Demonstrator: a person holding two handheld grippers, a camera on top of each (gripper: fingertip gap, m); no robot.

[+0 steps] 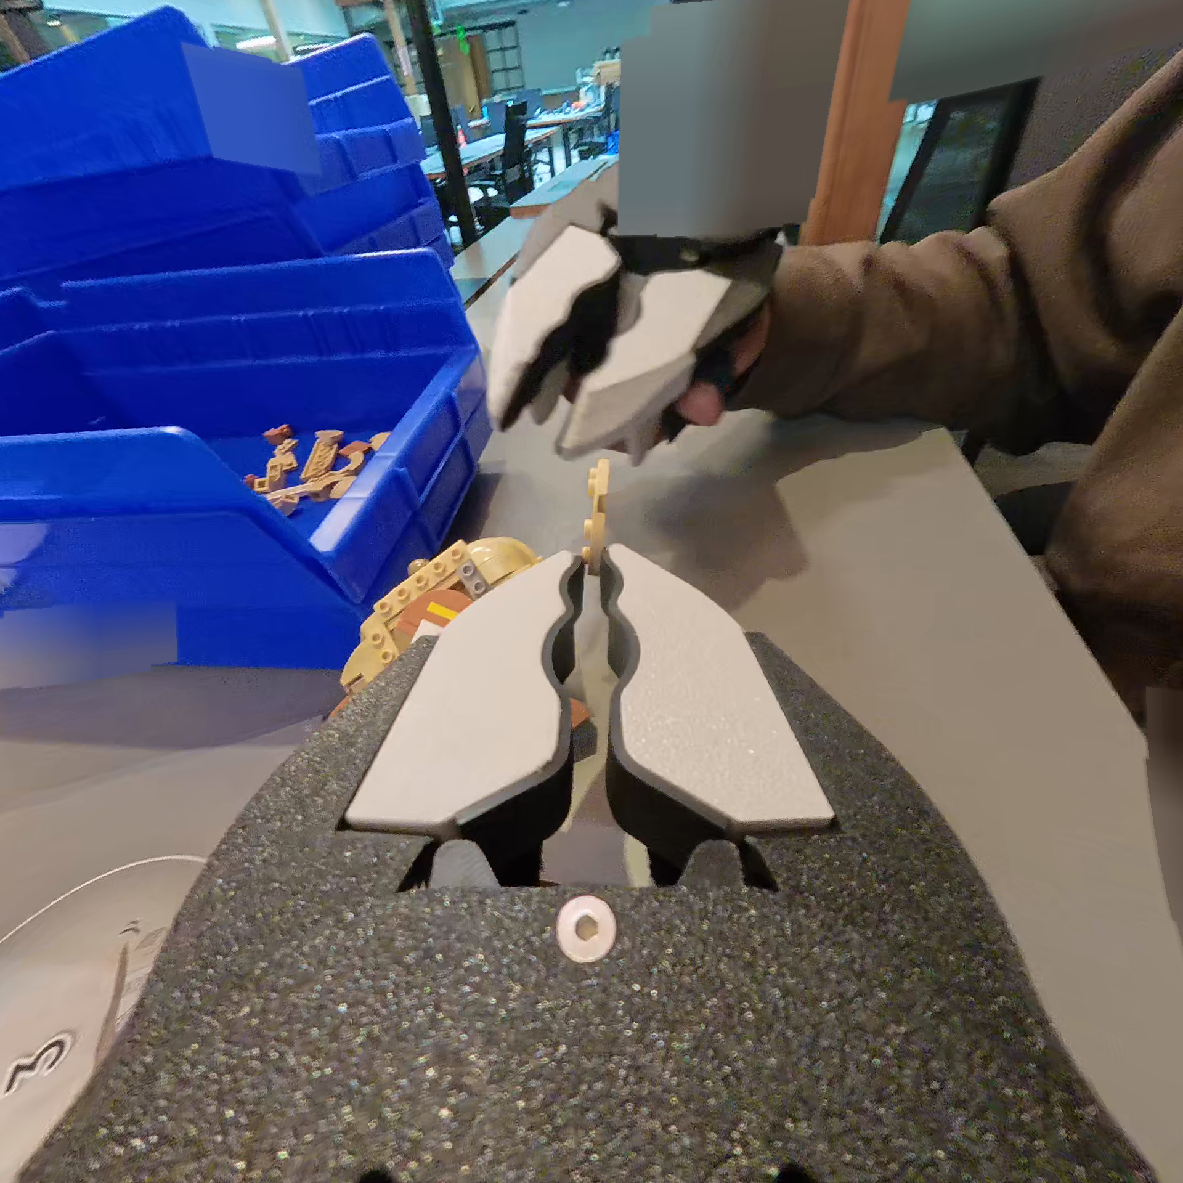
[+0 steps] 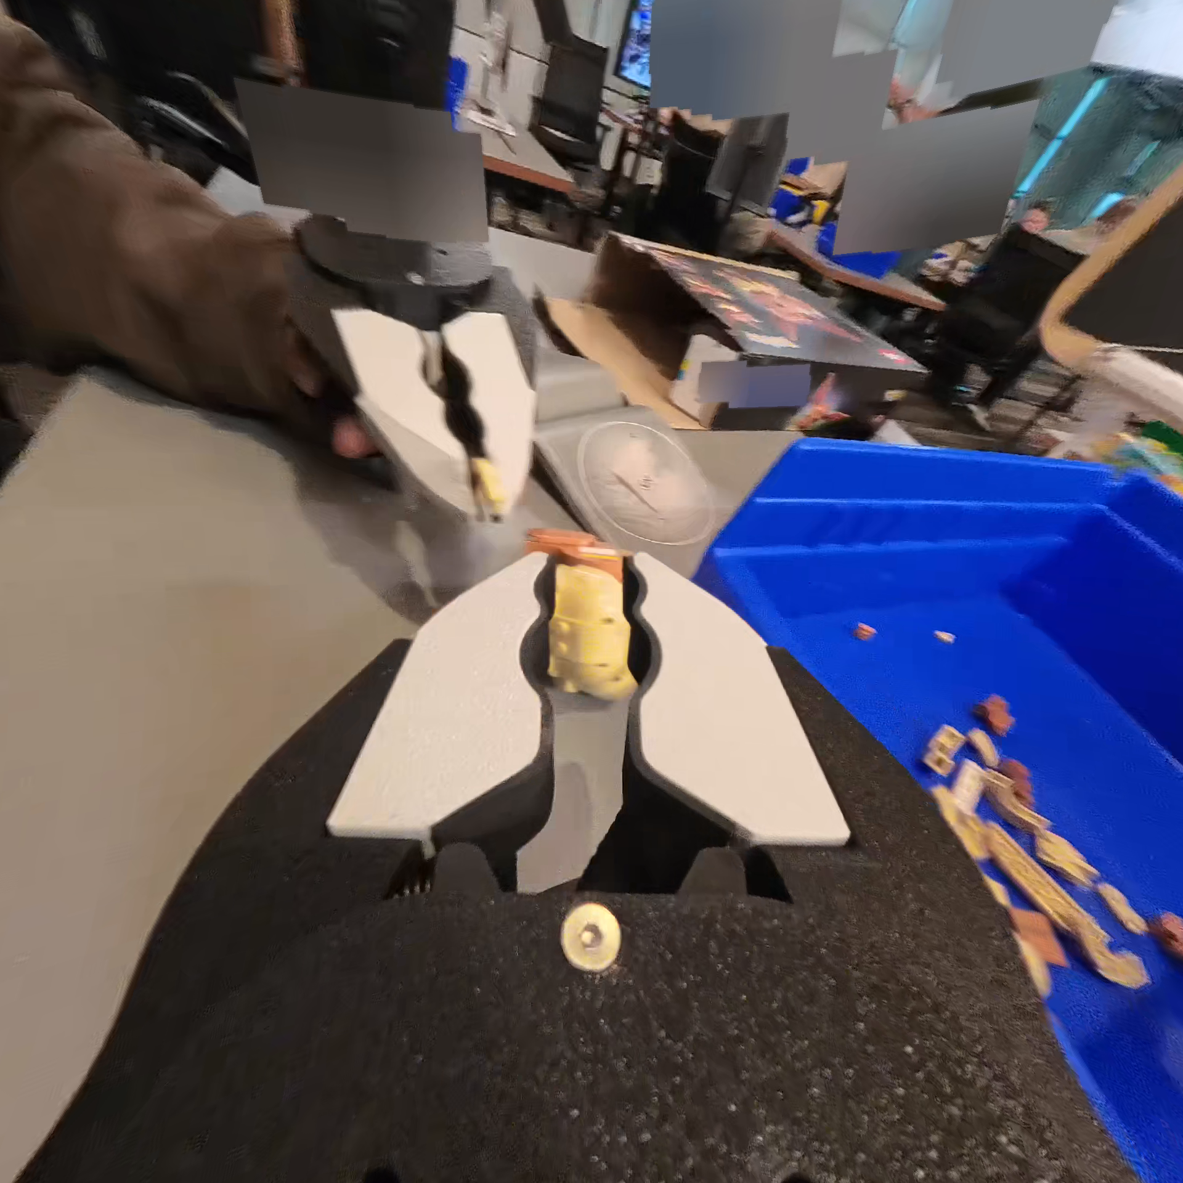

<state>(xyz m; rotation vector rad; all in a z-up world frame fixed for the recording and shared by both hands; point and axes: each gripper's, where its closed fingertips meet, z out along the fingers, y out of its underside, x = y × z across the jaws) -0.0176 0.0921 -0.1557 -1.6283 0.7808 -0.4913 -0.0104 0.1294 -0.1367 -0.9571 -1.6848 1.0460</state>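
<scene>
My left gripper (image 1: 594,557) is shut on a thin tan studded plate (image 1: 600,506) that stands upright out of its fingertips. It also shows in the right wrist view (image 2: 496,499) with the plate (image 2: 488,488) at its tips. My right gripper (image 1: 557,429) hovers just above the plate's top end with its fingers apart and nothing between them. In the right wrist view, my right gripper (image 2: 589,560) is open. A tan and brown brick model (image 2: 586,634) shows through the gap. The model (image 1: 442,589) lies on the grey table (image 1: 864,608) beside the blue bin.
Stacked blue bins (image 1: 397,512) stand at the left, the front one holding several loose tan and brown bricks (image 1: 313,467). In the right wrist view the bin (image 2: 896,576) is at the right. A clear round lid (image 2: 646,486) and a cardboard box (image 2: 736,320) lie behind. Across from one pair of fingers to the other is roughly 5 centimeters. From either gripper's tips it is about 20 centimeters to the clear round lid (image 2: 646,486).
</scene>
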